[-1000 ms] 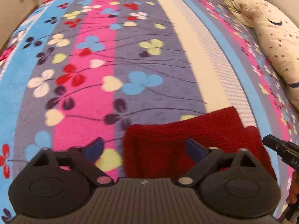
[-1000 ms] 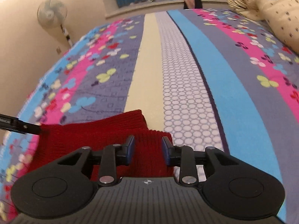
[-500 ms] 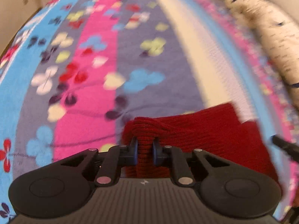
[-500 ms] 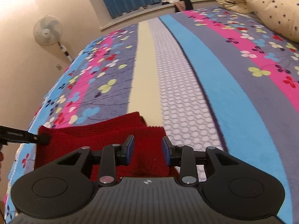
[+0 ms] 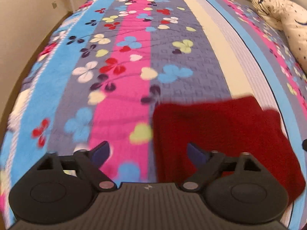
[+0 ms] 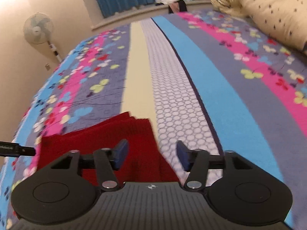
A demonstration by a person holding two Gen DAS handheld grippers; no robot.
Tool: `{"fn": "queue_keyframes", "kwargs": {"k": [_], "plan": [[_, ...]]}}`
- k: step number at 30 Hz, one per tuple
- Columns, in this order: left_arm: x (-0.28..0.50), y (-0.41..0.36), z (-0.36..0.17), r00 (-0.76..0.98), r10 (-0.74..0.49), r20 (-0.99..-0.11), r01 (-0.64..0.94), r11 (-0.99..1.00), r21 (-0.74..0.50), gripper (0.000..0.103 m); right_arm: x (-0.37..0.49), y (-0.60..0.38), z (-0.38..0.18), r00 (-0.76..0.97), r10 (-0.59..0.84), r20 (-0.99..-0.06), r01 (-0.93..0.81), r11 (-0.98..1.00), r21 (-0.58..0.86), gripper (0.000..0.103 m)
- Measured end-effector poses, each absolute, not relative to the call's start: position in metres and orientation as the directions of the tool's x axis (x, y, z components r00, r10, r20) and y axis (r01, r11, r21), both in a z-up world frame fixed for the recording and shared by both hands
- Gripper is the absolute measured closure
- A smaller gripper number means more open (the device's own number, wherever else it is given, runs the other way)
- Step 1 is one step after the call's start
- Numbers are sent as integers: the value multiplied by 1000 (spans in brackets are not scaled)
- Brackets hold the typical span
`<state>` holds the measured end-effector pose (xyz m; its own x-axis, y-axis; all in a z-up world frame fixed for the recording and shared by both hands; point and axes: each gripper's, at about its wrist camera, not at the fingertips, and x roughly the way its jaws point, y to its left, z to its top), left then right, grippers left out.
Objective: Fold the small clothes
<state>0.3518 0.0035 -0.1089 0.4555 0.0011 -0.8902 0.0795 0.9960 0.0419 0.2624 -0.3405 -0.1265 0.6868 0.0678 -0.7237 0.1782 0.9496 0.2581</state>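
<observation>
**Both grips released: the fold is laid down**

Your left gripper (image 5: pixel 148 154) has just sprung its jaws wide after pinching the red knit garment (image 5: pixel 220 134) half a second ago; nothing sits between them now. Your right gripper (image 6: pixel 151 156) has also just been opening, its jaws moderately wide and clear of the cloth. The garment lies flat on the bedspread (image 5: pixel 134 57), at 3 o'clock of the left jaws and 10 o'clock of the right. This fold looks done; judge whether 1 more is needed.
</observation>
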Motion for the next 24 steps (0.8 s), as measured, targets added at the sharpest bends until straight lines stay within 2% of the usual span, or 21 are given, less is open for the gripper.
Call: {"fn": "queue_keyframes", "kwargs": {"k": [2,4,7,10,15,24], "plan": [[308,-4,-95,473,6,-881,101,993,62,0,230,-328,-105,696,74,-714,143,960,240,14],[262,-12,-87,485,-5,-874,111,992,56,0,191,-312,-88,712,50,-700,131,970,203,6],[198,-24,-82,479,-28,-877,135,990,42,0,133,-293,-72,724,-45,-689,210,965,157,1],[153,-31,-74,482,-51,-875,158,987,29,0,87,-278,-63,710,-74,-700,248,957,152,1],[103,-38,-57,536,-33,-844,176,982,73,0,39,-259,-53,698,-79,-711,170,984,57,1],[69,-31,-47,572,-28,-820,140,988,64,0,10,-249,-42,699,-90,-710,144,989,16,1]]}}
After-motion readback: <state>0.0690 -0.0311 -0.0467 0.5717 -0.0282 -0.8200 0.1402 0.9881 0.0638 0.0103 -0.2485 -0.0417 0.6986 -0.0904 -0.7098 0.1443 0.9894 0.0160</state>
